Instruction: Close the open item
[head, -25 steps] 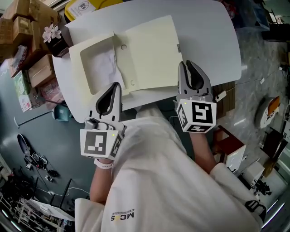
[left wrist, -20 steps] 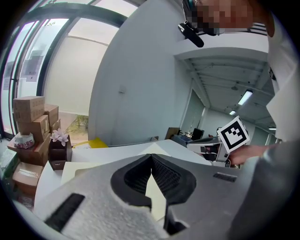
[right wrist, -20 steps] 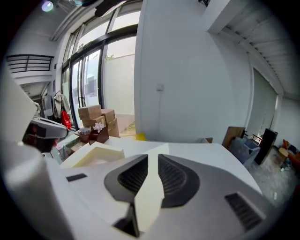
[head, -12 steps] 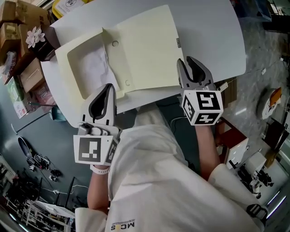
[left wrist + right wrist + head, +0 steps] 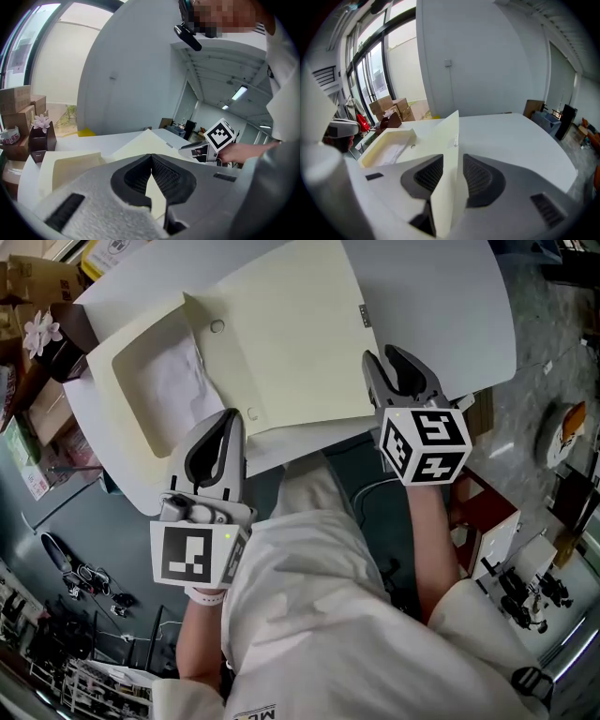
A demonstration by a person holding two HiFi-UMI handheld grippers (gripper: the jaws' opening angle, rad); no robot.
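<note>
A cream box lies open on the white table (image 5: 441, 306). Its tray (image 5: 103, 367) holds white paper (image 5: 173, 385), and its wide lid (image 5: 281, 343) is spread out to the right. My right gripper (image 5: 382, 357) is at the lid's near right corner. Its jaws are opening, and in the right gripper view the lid's edge (image 5: 445, 140) stands loose between the pads of this gripper (image 5: 452, 161). My left gripper (image 5: 230, 415) is at the box's near edge by the hinge, and its tips (image 5: 151, 155) meet. Whether they nip the card is unclear.
Cardboard boxes (image 5: 28, 277) and a dark stand with a pale flower (image 5: 42, 334) sit off the table's left end. The table's near edge runs just in front of both grippers. Below it is the floor with cables and gear (image 5: 66, 577).
The right gripper's jaws have spread apart around the lid's corner. The head view has shifted, so the box sits further up and left. Both grippers stay at the box's near edge.
</note>
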